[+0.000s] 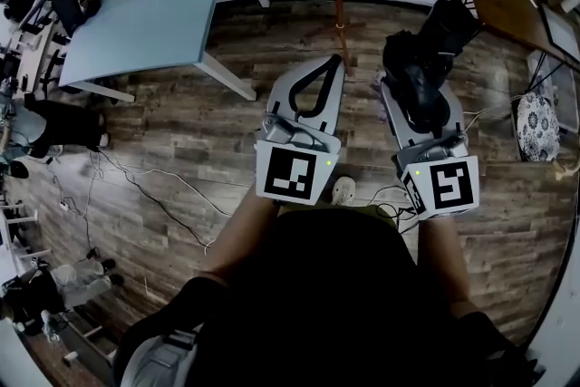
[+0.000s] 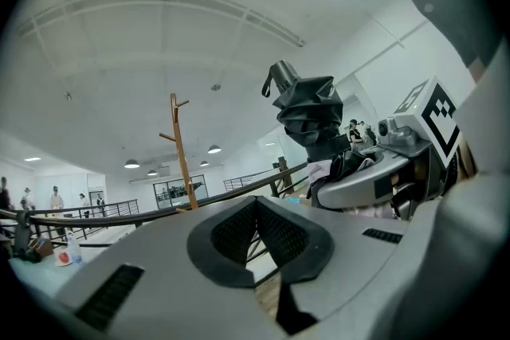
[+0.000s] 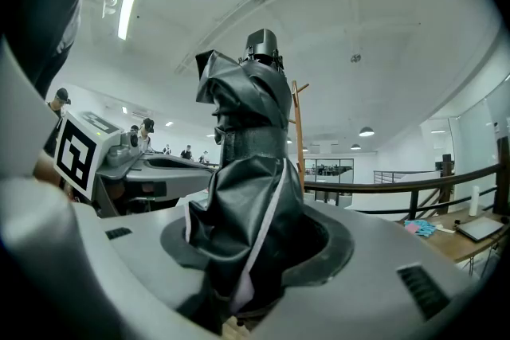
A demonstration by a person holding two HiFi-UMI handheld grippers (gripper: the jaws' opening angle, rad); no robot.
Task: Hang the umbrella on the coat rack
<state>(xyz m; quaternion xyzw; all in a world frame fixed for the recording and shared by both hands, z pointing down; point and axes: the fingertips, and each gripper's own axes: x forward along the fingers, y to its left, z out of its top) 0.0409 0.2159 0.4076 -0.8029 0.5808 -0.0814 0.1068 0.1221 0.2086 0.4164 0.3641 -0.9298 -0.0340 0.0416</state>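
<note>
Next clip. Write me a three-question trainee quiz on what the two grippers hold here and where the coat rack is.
1. True or false: the left gripper holds the umbrella.
2. The wooden coat rack stands: A) on the floor ahead of both grippers; B) on the blue table; C) between the left gripper's jaws.
3. Fill in: the right gripper is shut on a folded black ____.
Key: 1 false, its jaws are together with nothing between them; 2 A; 3 umbrella.
</note>
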